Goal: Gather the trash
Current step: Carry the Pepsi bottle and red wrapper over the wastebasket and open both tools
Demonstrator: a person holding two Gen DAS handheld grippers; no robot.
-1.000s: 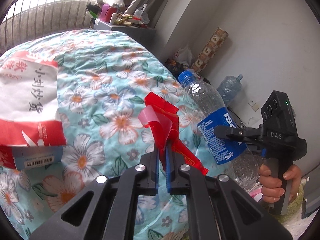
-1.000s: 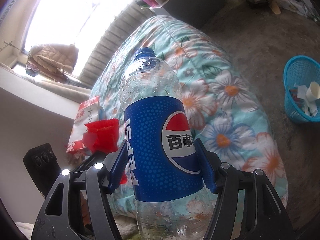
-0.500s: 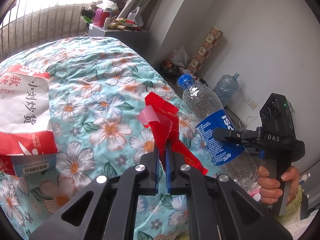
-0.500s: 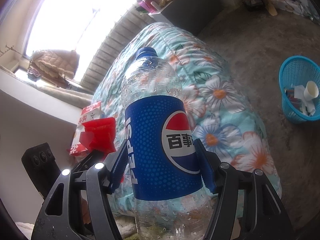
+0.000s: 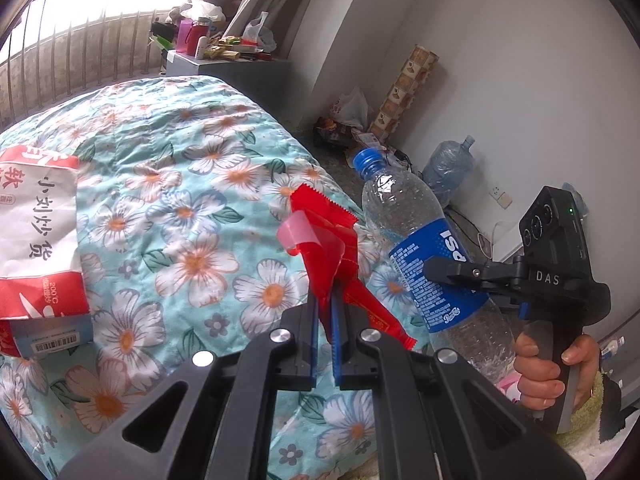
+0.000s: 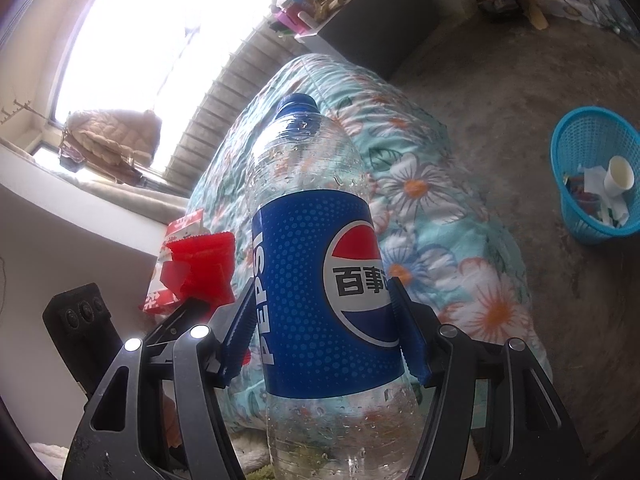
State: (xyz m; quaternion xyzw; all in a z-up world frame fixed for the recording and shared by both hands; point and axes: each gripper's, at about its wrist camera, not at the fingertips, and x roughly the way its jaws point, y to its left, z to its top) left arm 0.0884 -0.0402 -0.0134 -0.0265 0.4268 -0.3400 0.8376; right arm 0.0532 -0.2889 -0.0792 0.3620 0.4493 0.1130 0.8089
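Note:
My left gripper (image 5: 327, 300) is shut on a crumpled red wrapper (image 5: 326, 236) and holds it above the floral quilt (image 5: 192, 184). My right gripper (image 6: 324, 312) is shut on an empty Pepsi bottle (image 6: 320, 280) with a blue cap, gripped at the label. The bottle (image 5: 424, 264) and the right gripper (image 5: 472, 272) also show at the right of the left wrist view. The red wrapper (image 6: 202, 272) shows at the left of the right wrist view. A blue trash basket (image 6: 592, 172) with paper and a cup stands on the floor at the right.
A red and white snack bag (image 5: 36, 248) lies on the quilt at the left. A grey cabinet (image 5: 228, 68) with clutter stands beyond the bed. A large water jug (image 5: 448, 168) and bags sit by the wall. The floor (image 6: 500, 72) is bare concrete.
Both grippers have risen and pulled back a little from the bed, each keeping its hold. The basket has shifted slightly in the right wrist view.

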